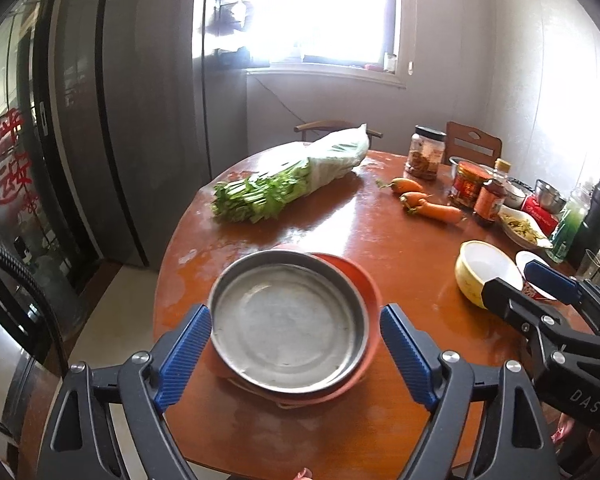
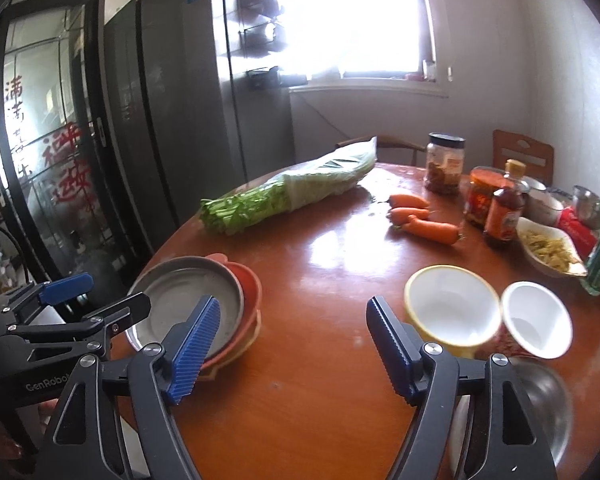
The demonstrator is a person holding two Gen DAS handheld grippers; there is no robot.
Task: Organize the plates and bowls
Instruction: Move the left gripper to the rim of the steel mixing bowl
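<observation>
Metal plate [image 1: 286, 320] stacked on orange plates [image 1: 364, 276] at the desk [image 1: 340, 220] edge, left claw [image 1: 296, 354] released around it, right claw [image 2: 292, 350] released over bare desk, yellow bowl [image 2: 452, 308] touching white bowl [image 2: 536, 320] nearby.

worktop [image 1: 340, 224]: bagged greens [image 1: 288, 176] far left | three carrots [image 1: 424, 200] mid | jars [image 1: 426, 152], sauce bottle [image 1: 492, 196] right | fridge [image 1: 152, 120] behind

Round steel plate [image 1: 286, 320] stacked flat atop orange plates [image 1: 356, 276]; yellow bowl [image 2: 452, 308] touching white bowl [image 2: 536, 320], both tilted.
</observation>
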